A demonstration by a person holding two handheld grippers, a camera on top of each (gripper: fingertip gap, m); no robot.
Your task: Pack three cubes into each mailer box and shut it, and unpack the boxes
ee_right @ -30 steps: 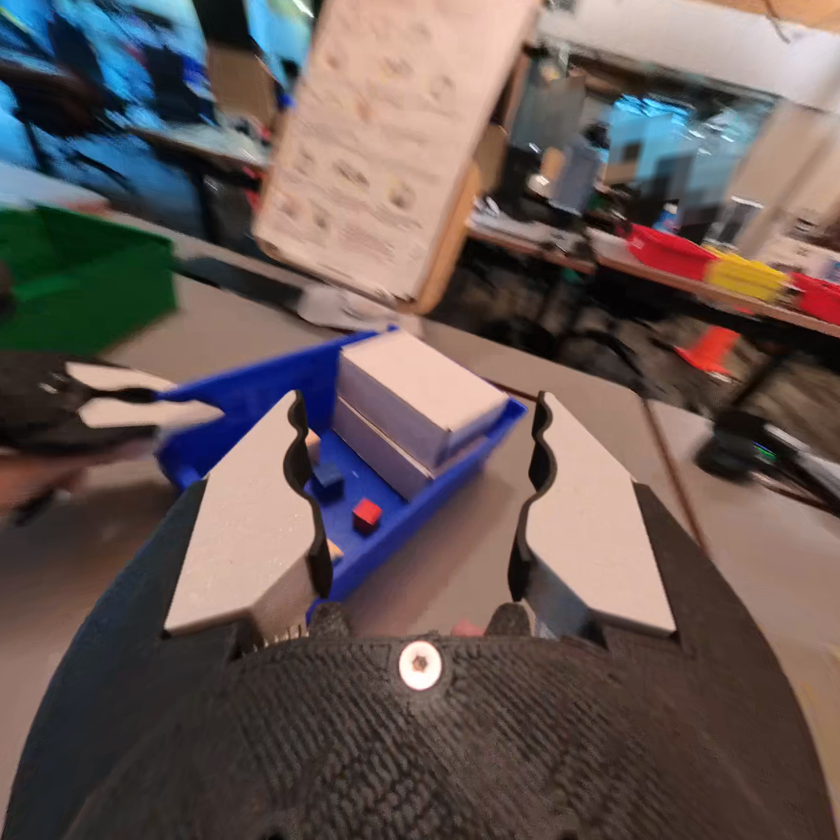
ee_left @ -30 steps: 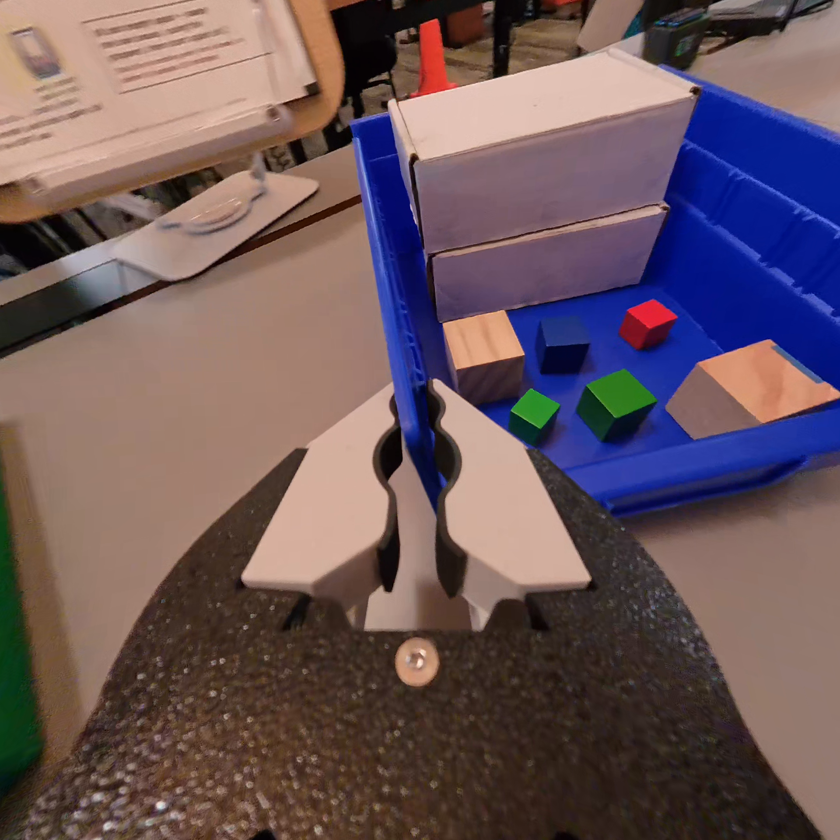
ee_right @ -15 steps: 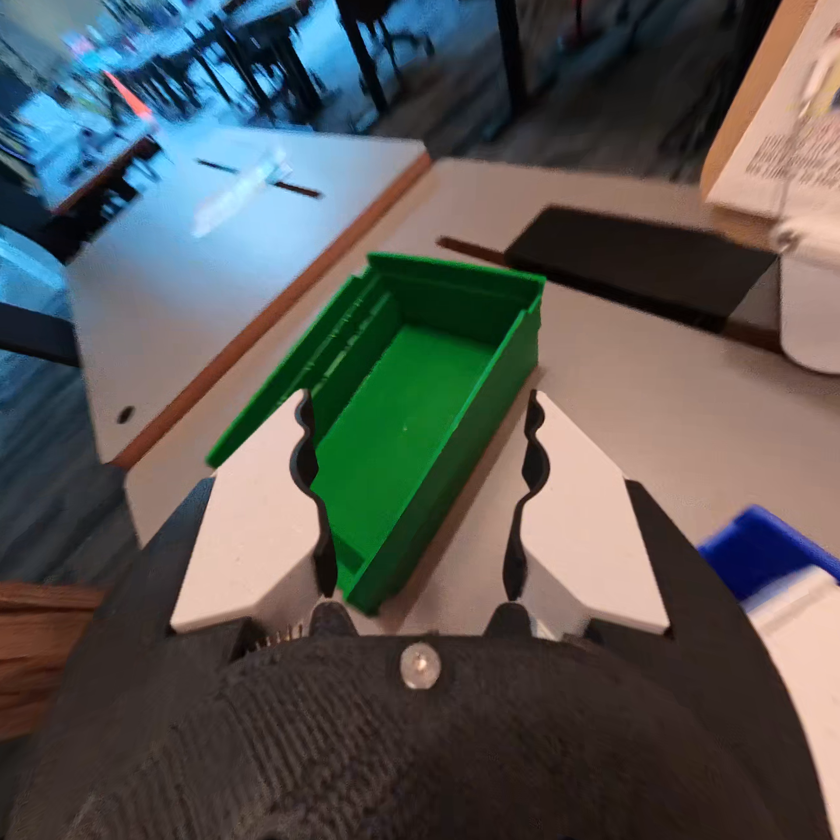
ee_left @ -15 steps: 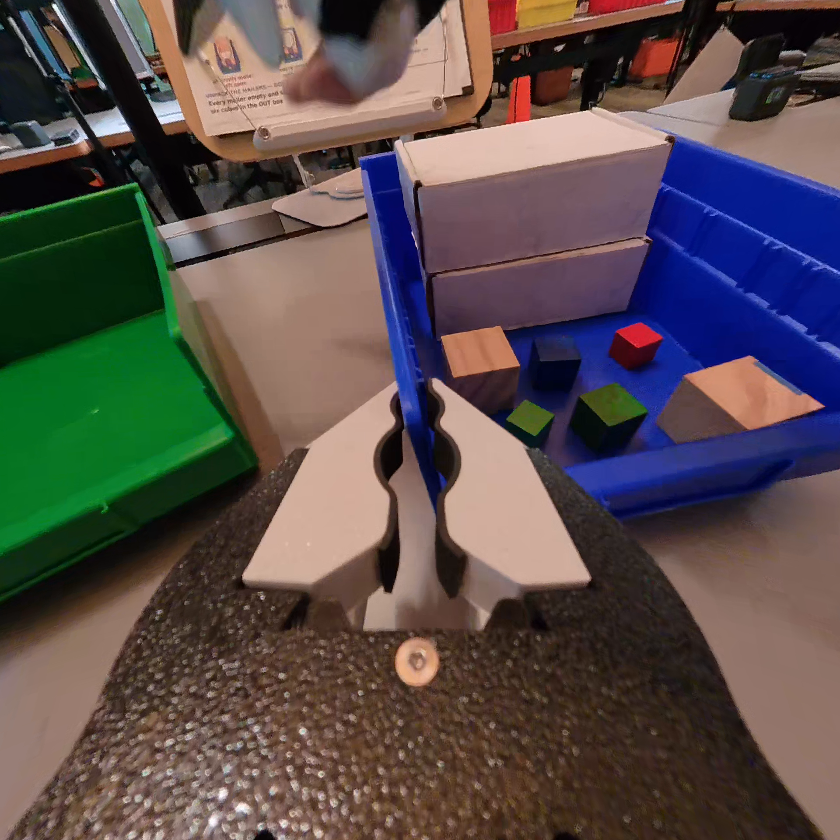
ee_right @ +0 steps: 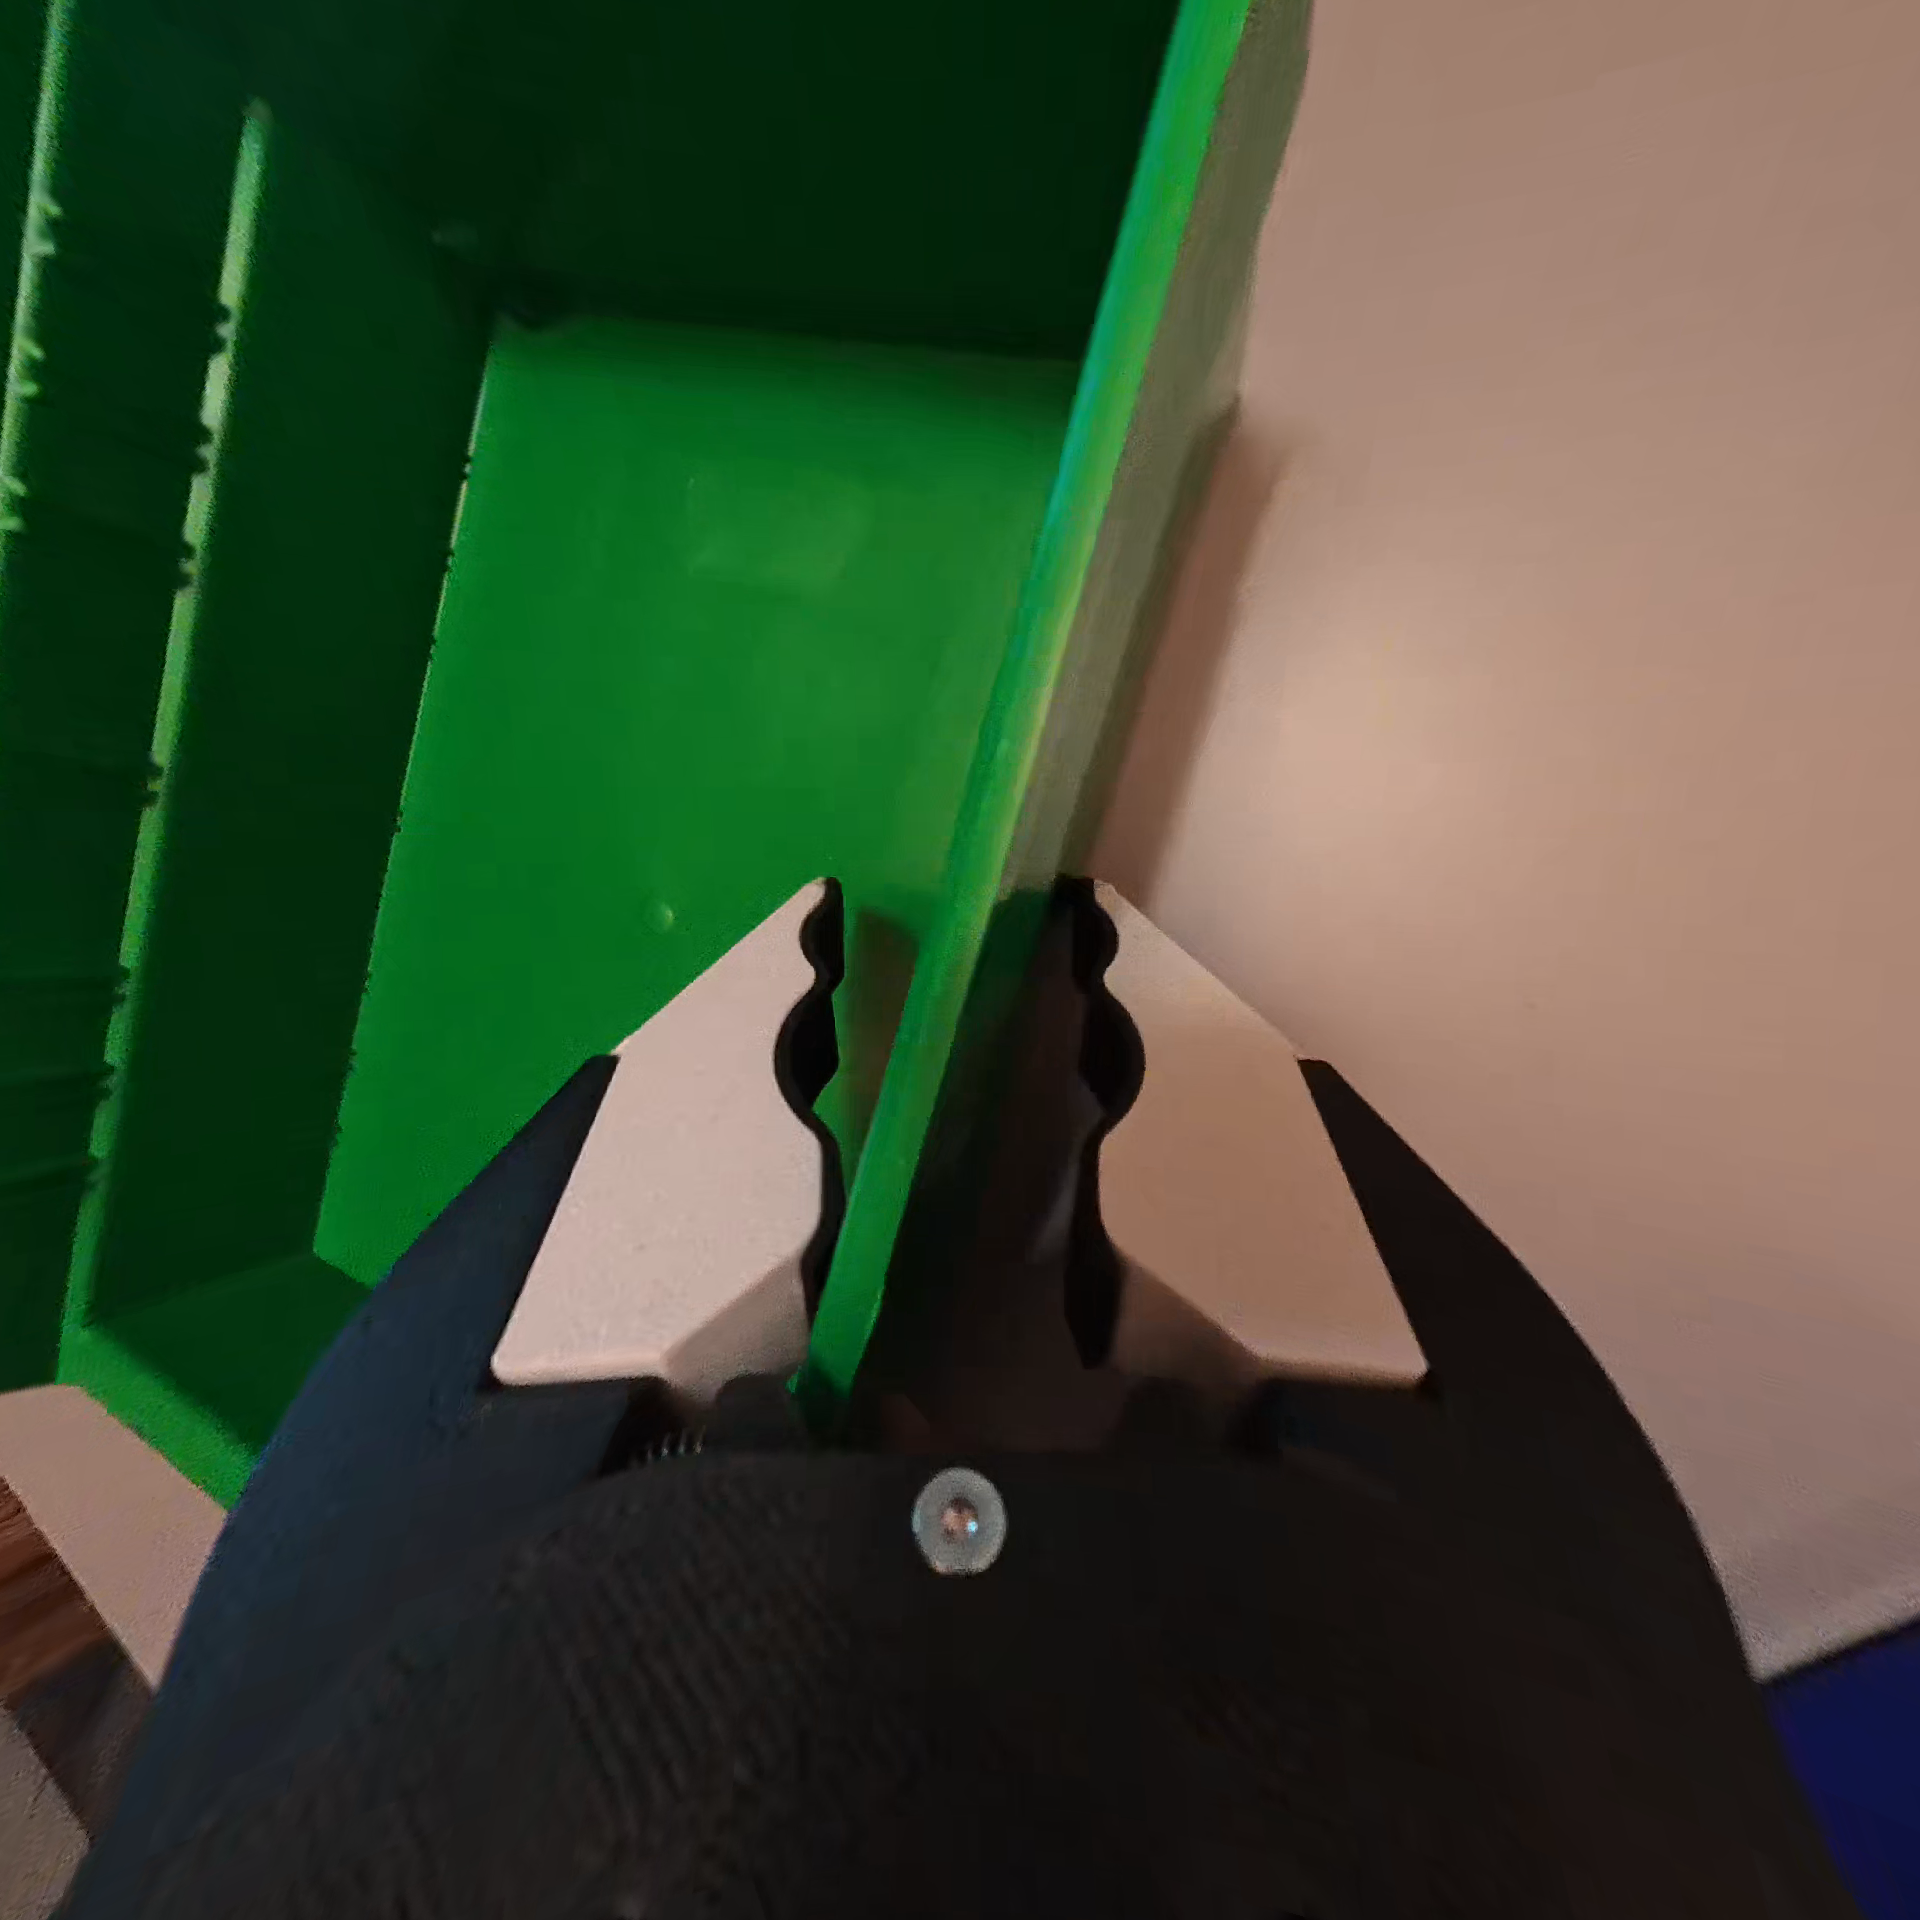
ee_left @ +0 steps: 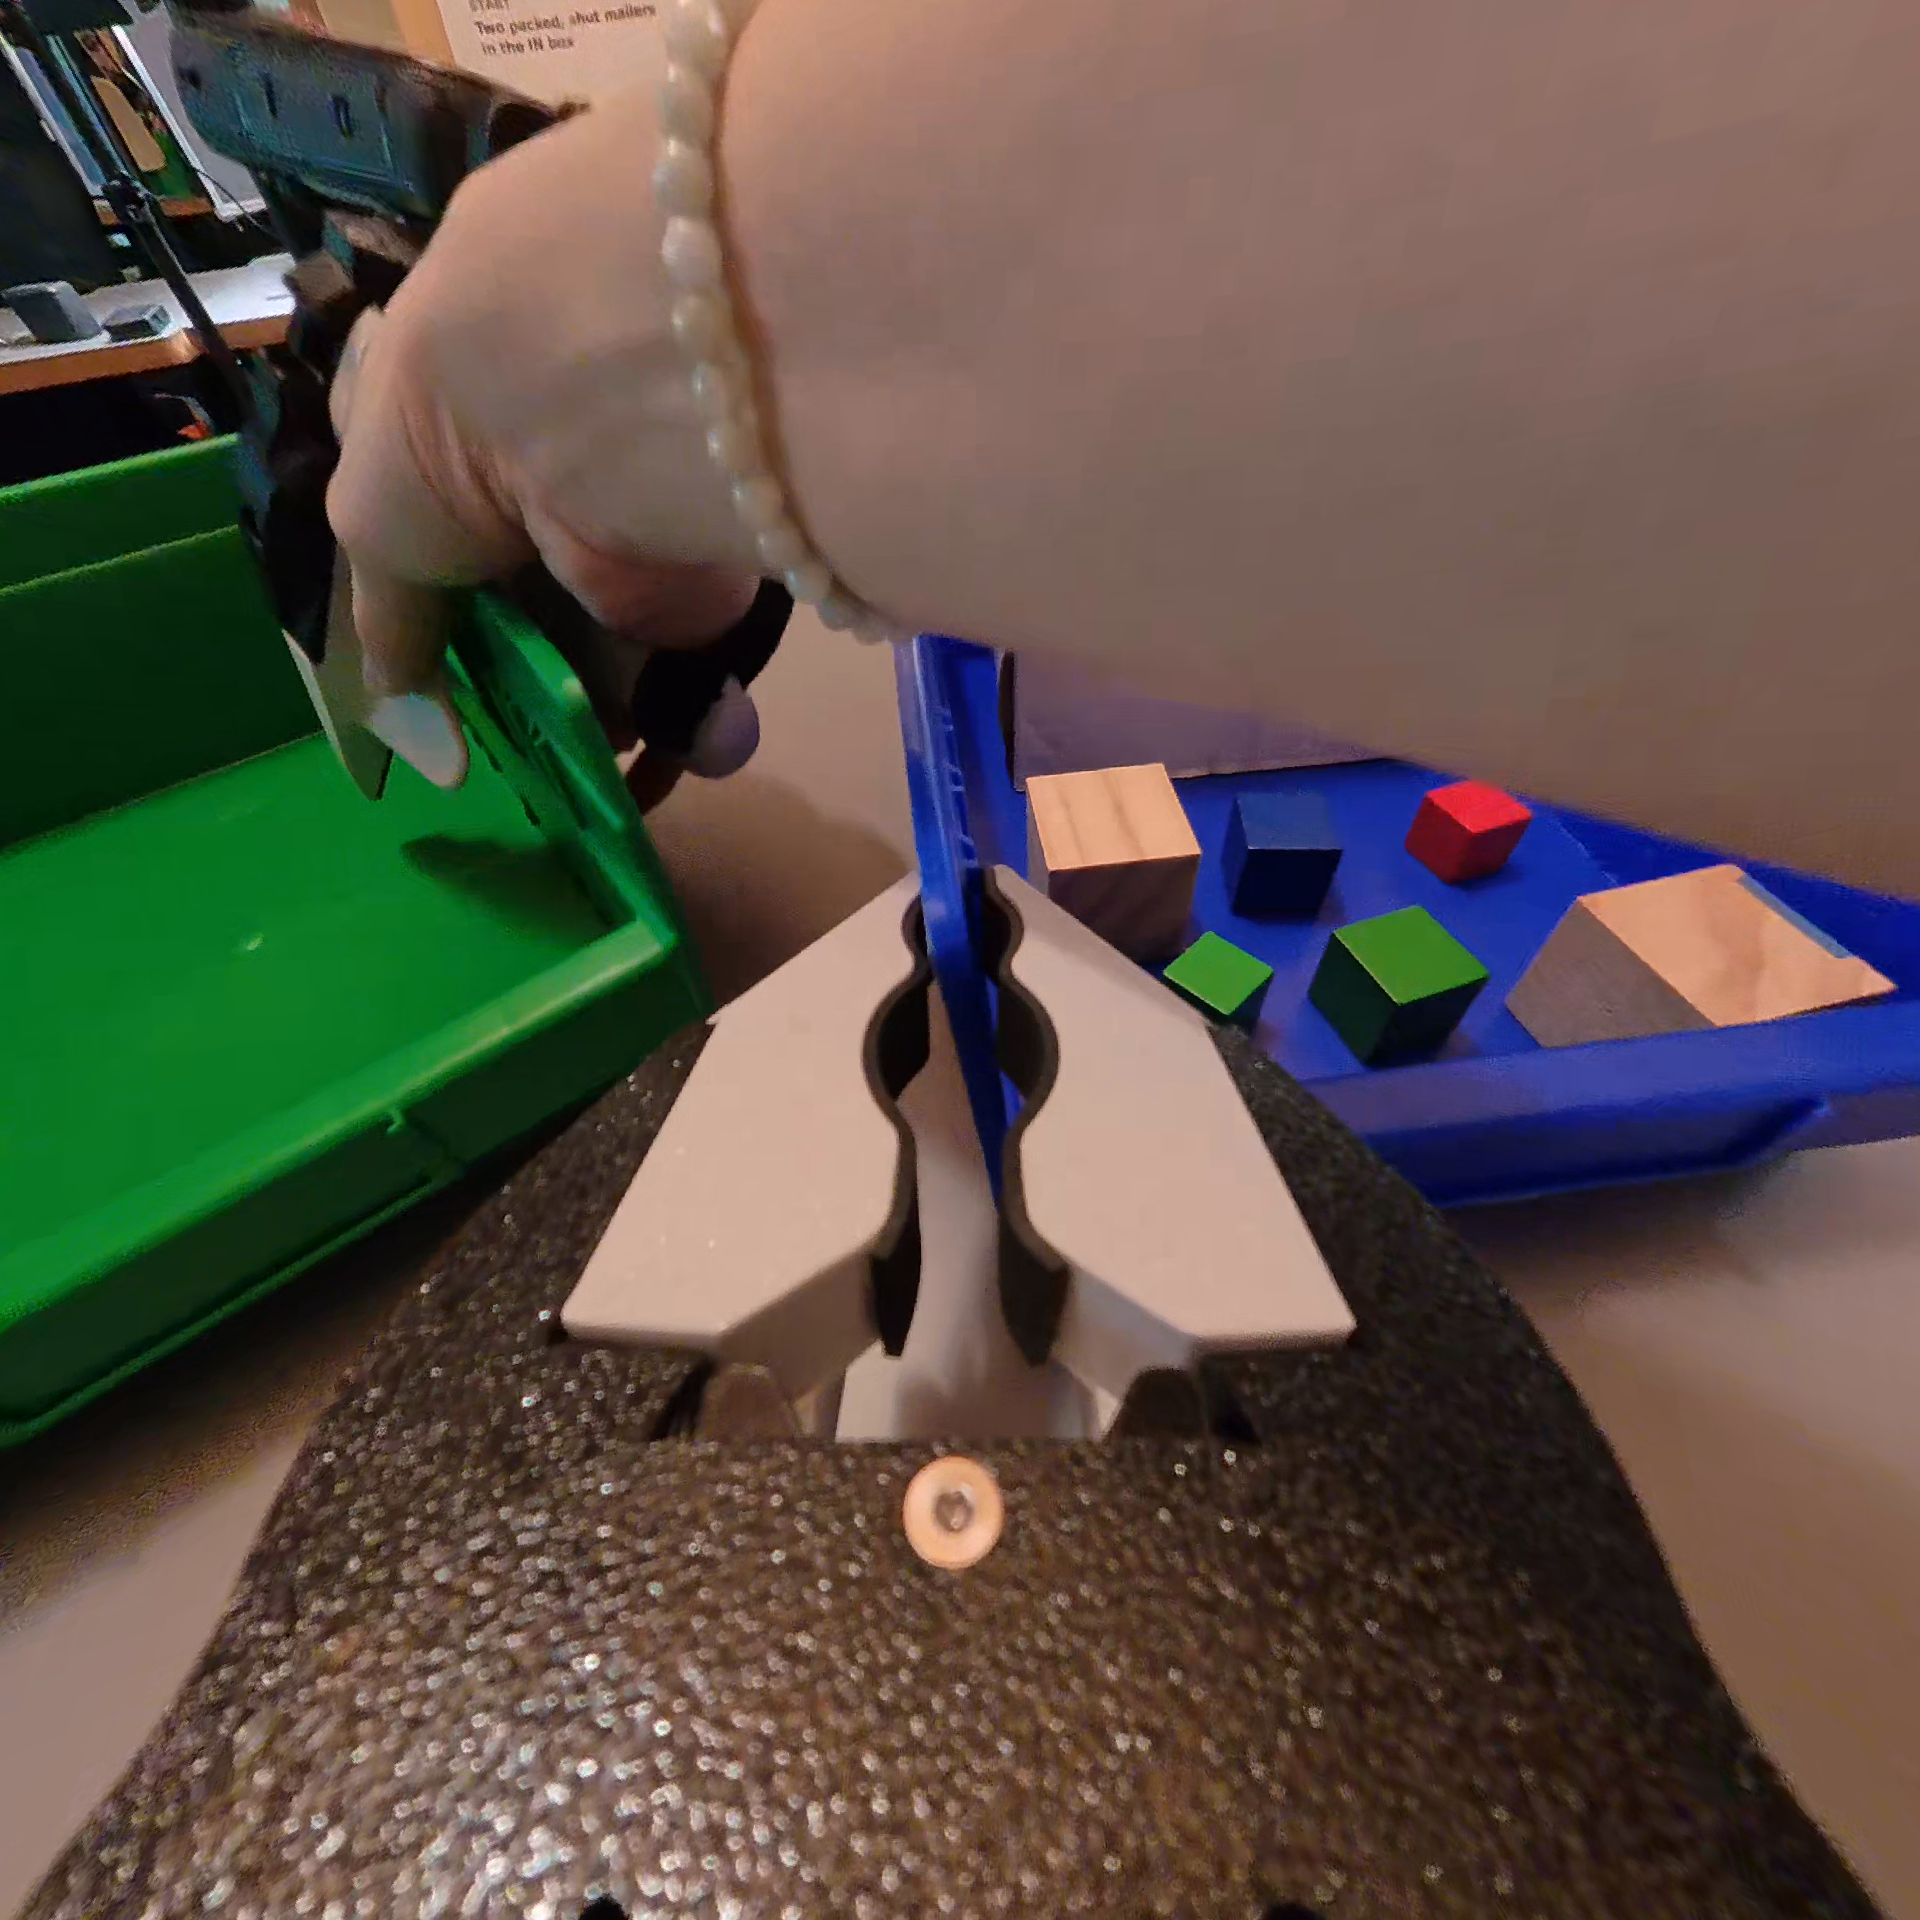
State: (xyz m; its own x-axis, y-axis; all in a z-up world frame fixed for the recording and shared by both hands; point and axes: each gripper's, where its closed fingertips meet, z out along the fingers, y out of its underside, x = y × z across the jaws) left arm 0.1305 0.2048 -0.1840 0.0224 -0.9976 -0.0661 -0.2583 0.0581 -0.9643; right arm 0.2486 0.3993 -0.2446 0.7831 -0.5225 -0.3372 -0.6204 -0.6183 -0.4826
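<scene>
My left gripper [ee_left: 956, 914] is shut on the left wall of the blue bin [ee_left: 1558, 1122]. Inside lie a wooden cube [ee_left: 1112, 842], a dark blue cube [ee_left: 1278, 852], a red cube [ee_left: 1465, 831], two green cubes [ee_left: 1216, 977] [ee_left: 1392, 982] and a large wooden block [ee_left: 1683, 956]. A person's arm [ee_left: 1247, 364] crosses above and hides the mailer boxes; only a pale sliver [ee_left: 1122, 727] shows. My right gripper [ee_right: 951, 894] straddles the right wall of the empty green bin [ee_right: 727, 727], jaws partly open, one finger inside and one outside. It also shows in the left wrist view [ee_left: 551, 717].
The green bin [ee_left: 260, 987] stands left of the blue bin with a narrow strip of grey table [ee_left: 790, 862] between them. Grey table [ee_right: 1558, 831] lies right of the green bin. A sign board and other tables stand behind.
My right gripper has come down over the green bin's right wall and its jaws have narrowed. The arm now covers the mailer boxes in the left wrist view. My left gripper stays on the blue wall.
</scene>
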